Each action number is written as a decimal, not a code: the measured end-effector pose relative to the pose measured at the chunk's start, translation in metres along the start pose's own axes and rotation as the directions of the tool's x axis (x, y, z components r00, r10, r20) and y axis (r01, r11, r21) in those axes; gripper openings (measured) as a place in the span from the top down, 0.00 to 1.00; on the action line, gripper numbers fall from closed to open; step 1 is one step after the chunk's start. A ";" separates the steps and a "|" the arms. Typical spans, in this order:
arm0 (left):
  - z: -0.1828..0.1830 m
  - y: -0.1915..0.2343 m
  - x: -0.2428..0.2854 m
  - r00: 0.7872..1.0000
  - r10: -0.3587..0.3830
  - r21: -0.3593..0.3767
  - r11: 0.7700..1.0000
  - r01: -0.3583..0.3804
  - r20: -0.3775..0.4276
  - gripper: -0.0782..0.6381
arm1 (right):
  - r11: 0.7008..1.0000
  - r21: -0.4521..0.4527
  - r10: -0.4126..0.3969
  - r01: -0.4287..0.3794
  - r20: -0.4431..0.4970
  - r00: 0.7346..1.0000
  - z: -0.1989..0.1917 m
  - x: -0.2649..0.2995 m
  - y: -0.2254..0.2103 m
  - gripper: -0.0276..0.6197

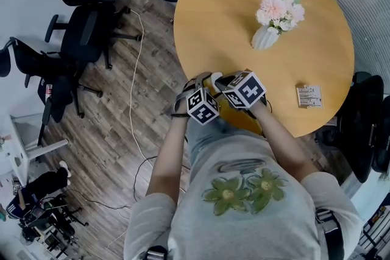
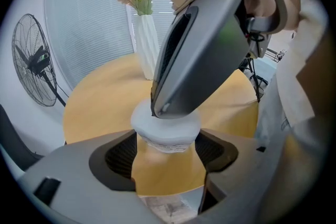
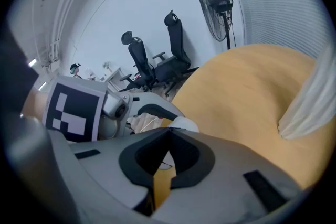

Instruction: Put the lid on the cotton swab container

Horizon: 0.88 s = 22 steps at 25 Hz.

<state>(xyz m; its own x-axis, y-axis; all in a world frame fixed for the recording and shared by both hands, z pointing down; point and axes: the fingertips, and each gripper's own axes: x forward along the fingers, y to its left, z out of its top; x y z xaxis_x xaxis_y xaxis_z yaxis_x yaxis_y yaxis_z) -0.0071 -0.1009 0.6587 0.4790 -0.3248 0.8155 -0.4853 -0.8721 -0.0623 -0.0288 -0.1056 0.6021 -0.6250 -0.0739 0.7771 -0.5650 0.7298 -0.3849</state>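
Yellow wood, round: a table (image 1: 231, 15), looked down on from above. Far side: a white vase (image 1: 265, 38) with pink flowers (image 1: 280, 8). Right side, well apart from the vase: a small box (image 1: 309, 96). Around the table: plank floor (image 1: 122, 125) and black chairs (image 1: 82, 30). Behind it in the left gripper view: a standing fan (image 2: 32, 60) against pale blinds.

At the near edge, just past a grey shirt (image 1: 244, 216): both grippers, close together, marker cubes (image 1: 202, 105) almost touching.

Left gripper (image 2: 168, 153): spread wide, yet closed on the container (image 2: 167, 146), dark pads (image 2: 119, 153) against its two sides just under the rim. Holds it upright over the table's near edge. No telling whether the base rests on the wood or hangs above it.

On top of the container: the white lid (image 2: 169, 131), level, covering the mouth, wider than the clear body below.

Right gripper (image 3: 168, 131): shut tight, jaws tip to tip, nothing between them. Slants down from the upper right in the left gripper view and rests its closed tips on the lid's top, touching it. In the right gripper view, only a white sliver of lid beyond the meeting tips, with the left gripper's cube and camera to the left and bare wood stretching off to the right.
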 end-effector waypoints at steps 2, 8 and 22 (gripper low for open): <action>0.002 -0.001 -0.006 1.000 -0.004 -0.008 1.000 0.004 0.011 0.41 | 1.000 -0.003 0.001 -0.001 0.008 1.000 0.000 -0.001 0.000 0.96; 0.008 0.004 -0.030 0.997 0.022 -0.072 0.997 -0.016 0.077 0.42 | 0.999 -0.032 -0.011 0.013 0.069 0.998 0.001 -0.004 0.001 0.96; 0.041 0.023 -0.089 0.954 0.155 -0.195 0.975 -0.106 0.255 0.65 | 0.995 -0.068 -0.040 0.074 0.413 0.910 0.050 -0.058 0.019 0.96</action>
<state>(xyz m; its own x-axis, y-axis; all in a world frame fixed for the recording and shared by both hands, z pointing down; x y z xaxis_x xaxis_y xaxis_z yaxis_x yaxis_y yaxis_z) -0.0305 -0.1070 0.5612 0.5686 -0.5387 0.6217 -0.6666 -0.7445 -0.0354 -0.0303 -0.1211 0.5244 -0.7684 -0.3769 0.5172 -0.5722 0.7665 -0.2915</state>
